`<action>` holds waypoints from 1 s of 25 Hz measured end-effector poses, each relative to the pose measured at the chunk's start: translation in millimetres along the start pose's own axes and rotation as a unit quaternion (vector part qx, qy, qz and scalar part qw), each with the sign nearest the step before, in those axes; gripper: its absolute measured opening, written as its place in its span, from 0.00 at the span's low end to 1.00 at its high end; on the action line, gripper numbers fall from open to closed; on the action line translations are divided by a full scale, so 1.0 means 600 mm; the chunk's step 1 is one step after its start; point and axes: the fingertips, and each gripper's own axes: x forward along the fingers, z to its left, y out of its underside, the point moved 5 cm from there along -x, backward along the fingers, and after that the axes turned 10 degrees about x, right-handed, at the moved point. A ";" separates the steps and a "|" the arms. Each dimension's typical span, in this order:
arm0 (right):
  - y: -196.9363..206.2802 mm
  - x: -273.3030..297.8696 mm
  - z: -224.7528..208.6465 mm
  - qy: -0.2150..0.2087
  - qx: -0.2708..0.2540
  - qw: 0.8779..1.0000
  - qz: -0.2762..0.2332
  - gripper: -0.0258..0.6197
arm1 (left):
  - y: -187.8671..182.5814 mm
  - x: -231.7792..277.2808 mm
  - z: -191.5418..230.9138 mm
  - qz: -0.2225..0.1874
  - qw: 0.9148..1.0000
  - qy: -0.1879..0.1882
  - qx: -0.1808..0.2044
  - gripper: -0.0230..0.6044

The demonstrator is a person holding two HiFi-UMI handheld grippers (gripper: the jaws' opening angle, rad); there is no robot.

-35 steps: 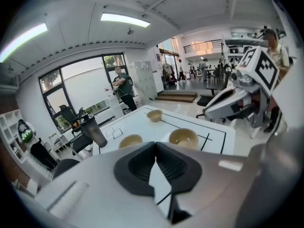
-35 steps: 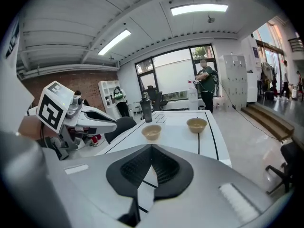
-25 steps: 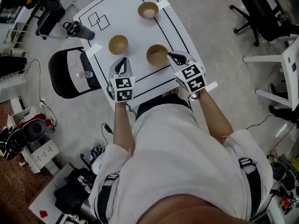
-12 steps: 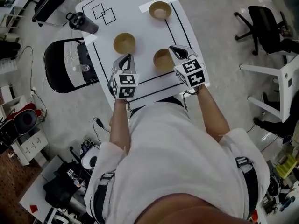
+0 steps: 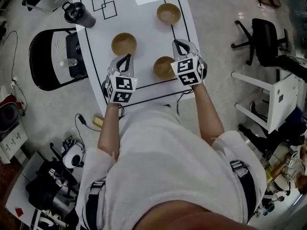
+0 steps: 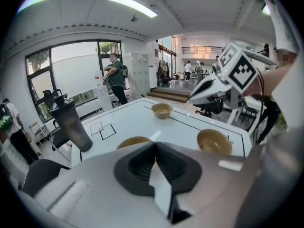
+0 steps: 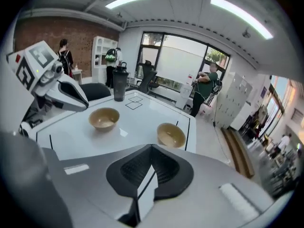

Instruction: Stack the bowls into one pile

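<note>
Three tan bowls sit apart on the white table [image 5: 144, 25]: a left bowl [image 5: 123, 43], a near bowl [image 5: 164, 67] and a far bowl [image 5: 168, 13]. My left gripper [image 5: 126, 59] is shut and empty, its tips just short of the left bowl [image 6: 133, 141], whose rim peeks over the jaws. My right gripper [image 5: 178, 43] is shut and empty too, lying along the near bowl's right side with its tips past the rim. The right gripper view shows the left bowl [image 7: 104, 118] and the far bowl [image 7: 171, 135]; the near bowl is hidden there.
A dark shaker bottle [image 5: 79, 13] stands at the table's far left corner beside two drawn squares [image 5: 105, 5]. A black chair [image 5: 50, 59] is at the table's left side, another office chair [image 5: 261, 35] to the right. People stand by distant windows.
Both grippers have moved forward over the table, still shut. The left one has closed in on the left bowl; the right one has slid on past the near bowl's right side.
</note>
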 end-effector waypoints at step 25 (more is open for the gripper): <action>-0.020 0.184 -0.021 0.097 -0.294 0.946 0.090 0.13 | 0.034 0.038 0.048 -0.015 0.996 0.012 -0.083 0.04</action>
